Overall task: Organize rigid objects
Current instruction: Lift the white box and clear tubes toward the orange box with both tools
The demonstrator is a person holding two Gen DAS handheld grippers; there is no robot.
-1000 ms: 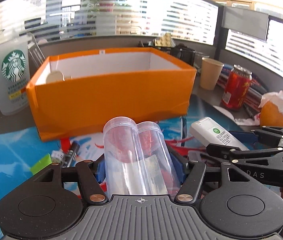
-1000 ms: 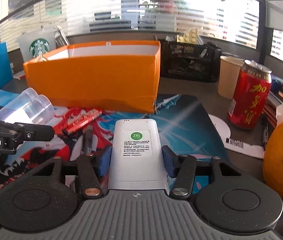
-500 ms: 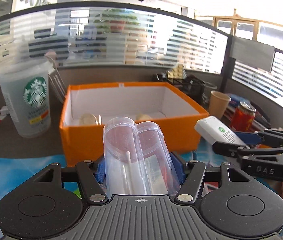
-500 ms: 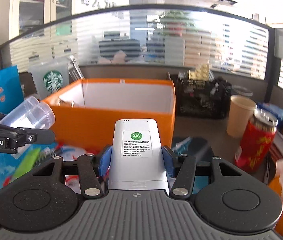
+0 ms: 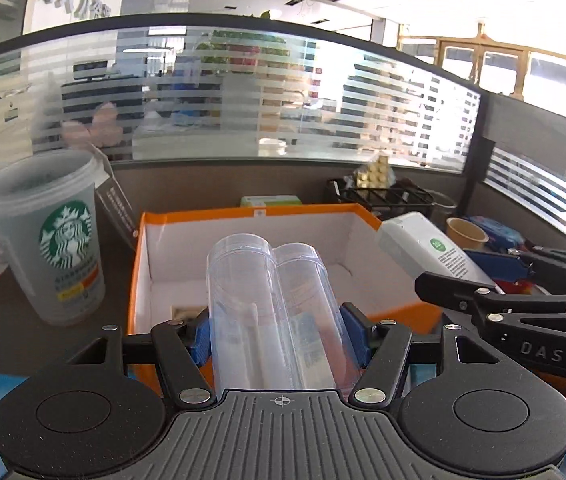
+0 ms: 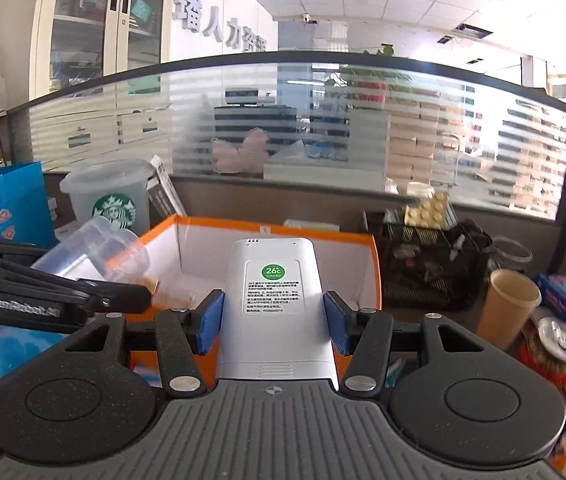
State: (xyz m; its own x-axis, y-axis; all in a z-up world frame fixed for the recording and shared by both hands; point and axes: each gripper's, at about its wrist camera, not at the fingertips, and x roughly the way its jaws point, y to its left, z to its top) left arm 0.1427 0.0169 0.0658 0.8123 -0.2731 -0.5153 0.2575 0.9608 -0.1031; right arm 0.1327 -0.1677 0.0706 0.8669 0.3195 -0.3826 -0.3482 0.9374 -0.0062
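Observation:
My left gripper (image 5: 279,336) is shut on a clear double-tube plastic container (image 5: 271,304) and holds it over the near edge of the open orange box (image 5: 243,213). My right gripper (image 6: 274,320) is shut on a white remote control (image 6: 273,300) with a green sticker, also raised above the orange box (image 6: 375,272). The remote (image 5: 431,254) and right gripper show at the right of the left wrist view. The clear container (image 6: 95,248) shows at the left of the right wrist view. Small items lie on the box floor, partly hidden.
A Starbucks cup (image 5: 49,236) stands left of the box. A black wire basket (image 6: 427,268), a paper cup (image 6: 509,304) and a red can (image 6: 551,348) stand to the right. A blue bag (image 6: 3,204) is at far left. A glass partition runs behind the desk.
Both grippers have risen from desk level and moved forward, carrying the clear container and the remote up over the orange box.

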